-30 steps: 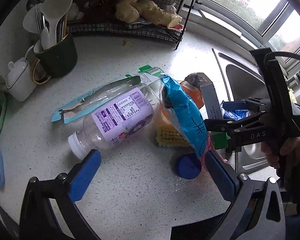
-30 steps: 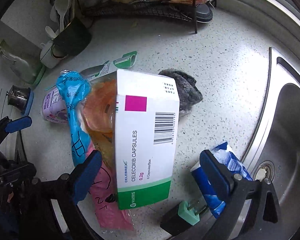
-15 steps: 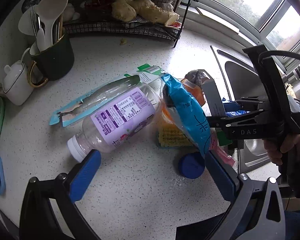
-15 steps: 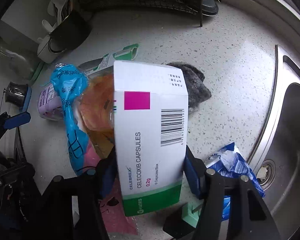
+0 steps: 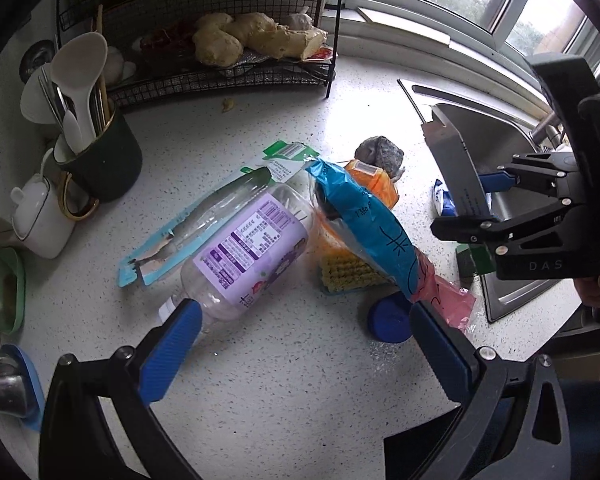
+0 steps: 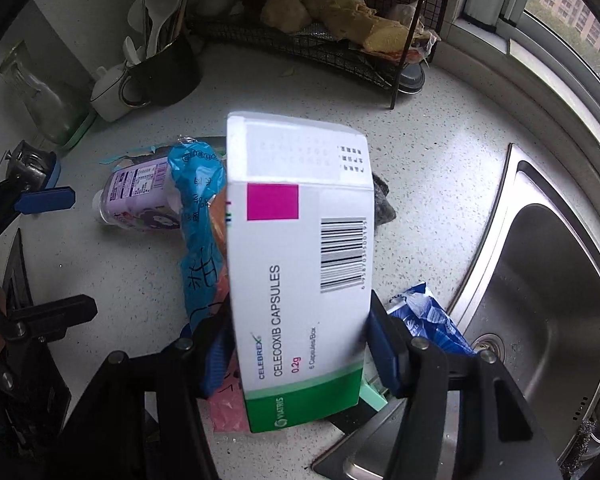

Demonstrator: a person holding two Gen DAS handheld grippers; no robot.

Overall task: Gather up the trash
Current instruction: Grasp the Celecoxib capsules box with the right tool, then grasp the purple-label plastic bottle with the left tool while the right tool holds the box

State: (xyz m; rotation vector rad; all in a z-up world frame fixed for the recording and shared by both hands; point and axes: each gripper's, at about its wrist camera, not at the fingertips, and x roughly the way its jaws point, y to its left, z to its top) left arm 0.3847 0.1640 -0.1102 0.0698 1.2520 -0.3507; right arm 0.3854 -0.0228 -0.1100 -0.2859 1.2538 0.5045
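My right gripper (image 6: 300,348) is shut on a white capsule box (image 6: 300,256) with a green band, held clear above the worktop. From the left wrist view that box (image 5: 456,172) hangs edge-on in the right gripper (image 5: 488,200) over the sink's rim. My left gripper (image 5: 304,340) is open above the worktop, nothing between its pads. Just ahead of it lie a clear bottle with a purple label (image 5: 244,248), a blue and pink wrapper (image 5: 372,236), an orange packet (image 5: 374,184), a yellow sponge (image 5: 348,274) and a blue cap (image 5: 388,318). A crumpled blue wrapper (image 6: 428,316) lies by the sink.
A steel sink (image 6: 548,280) borders the worktop on the right. At the back stand a wire rack (image 5: 228,76) with ginger, a dark mug of utensils (image 5: 100,156) and a white pot (image 5: 40,216). A grey scourer (image 5: 382,152) and a teal wrapper (image 5: 188,224) lie among the trash.
The right gripper's jaws closed on the capsule box and raised it off the pile. The left gripper rolled a little and stayed over the bottle.
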